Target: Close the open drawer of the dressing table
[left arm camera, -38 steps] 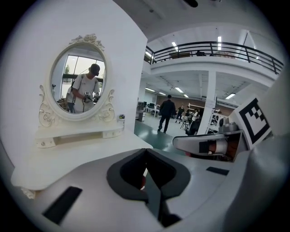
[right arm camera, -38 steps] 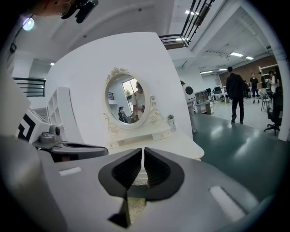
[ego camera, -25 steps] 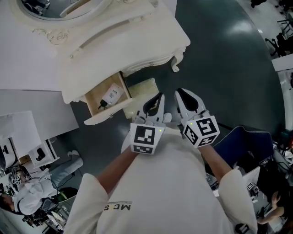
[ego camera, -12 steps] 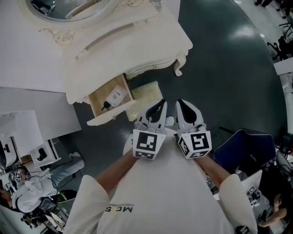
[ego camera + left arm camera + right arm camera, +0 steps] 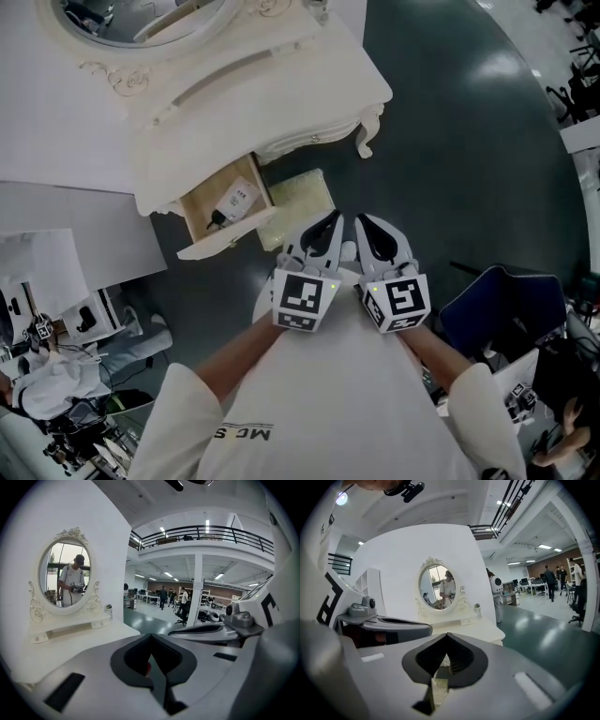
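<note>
The white dressing table (image 5: pixel 234 84) stands at the top of the head view, its oval mirror (image 5: pixel 65 581) showing in both gripper views. Its left drawer (image 5: pixel 223 240) is pulled open, with a white box and a black cable (image 5: pixel 232 201) inside. My left gripper (image 5: pixel 330 221) and right gripper (image 5: pixel 362 223) are held side by side in front of my chest, both shut and empty. They hang to the right of the drawer and apart from it, over the dark floor. The left gripper's jaws (image 5: pixel 151 637) and the right gripper's jaws (image 5: pixel 446 637) point toward the table top.
A cream cushioned stool (image 5: pixel 298 195) sits under the table beside the drawer. The table's curved leg (image 5: pixel 364 142) stands to the right. A blue chair (image 5: pixel 497 300) is at my right, a white panel (image 5: pixel 66 202) at the left, and a person in white (image 5: pixel 47 394) at lower left.
Both grippers have drawn back a little toward my chest, and the right one has closed in beside the left. The drawer stays open.
</note>
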Demonstrator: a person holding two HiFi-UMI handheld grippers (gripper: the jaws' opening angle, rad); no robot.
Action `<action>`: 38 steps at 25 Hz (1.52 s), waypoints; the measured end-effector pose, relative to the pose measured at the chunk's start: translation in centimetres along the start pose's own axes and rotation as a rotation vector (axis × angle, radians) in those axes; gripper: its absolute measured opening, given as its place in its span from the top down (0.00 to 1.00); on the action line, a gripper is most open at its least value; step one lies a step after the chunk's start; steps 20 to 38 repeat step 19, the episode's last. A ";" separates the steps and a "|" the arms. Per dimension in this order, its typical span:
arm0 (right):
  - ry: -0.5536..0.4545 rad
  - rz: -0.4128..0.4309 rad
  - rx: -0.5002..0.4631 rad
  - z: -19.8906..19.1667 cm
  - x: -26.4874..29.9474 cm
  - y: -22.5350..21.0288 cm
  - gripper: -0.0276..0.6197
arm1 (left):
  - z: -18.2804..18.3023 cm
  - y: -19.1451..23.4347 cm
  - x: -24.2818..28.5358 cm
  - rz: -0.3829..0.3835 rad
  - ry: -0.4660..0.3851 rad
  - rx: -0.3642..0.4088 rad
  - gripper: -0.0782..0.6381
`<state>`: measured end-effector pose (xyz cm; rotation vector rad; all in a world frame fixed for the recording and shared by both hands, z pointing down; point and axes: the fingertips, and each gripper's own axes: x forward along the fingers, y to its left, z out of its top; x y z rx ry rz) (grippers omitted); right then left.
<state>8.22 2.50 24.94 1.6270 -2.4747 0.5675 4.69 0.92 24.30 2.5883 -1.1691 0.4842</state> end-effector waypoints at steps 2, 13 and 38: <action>0.006 -0.003 0.014 -0.2 -0.1 -0.2 0.95 | -0.1 -0.1 -0.1 0.001 0.001 0.000 0.88; 0.010 0.006 0.024 -0.3 0.4 0.4 0.95 | -0.2 0.5 -0.5 0.010 0.007 0.002 0.88; 0.027 0.005 0.031 -0.7 1.3 1.0 0.95 | -0.3 1.3 -0.9 0.018 0.006 -0.001 0.88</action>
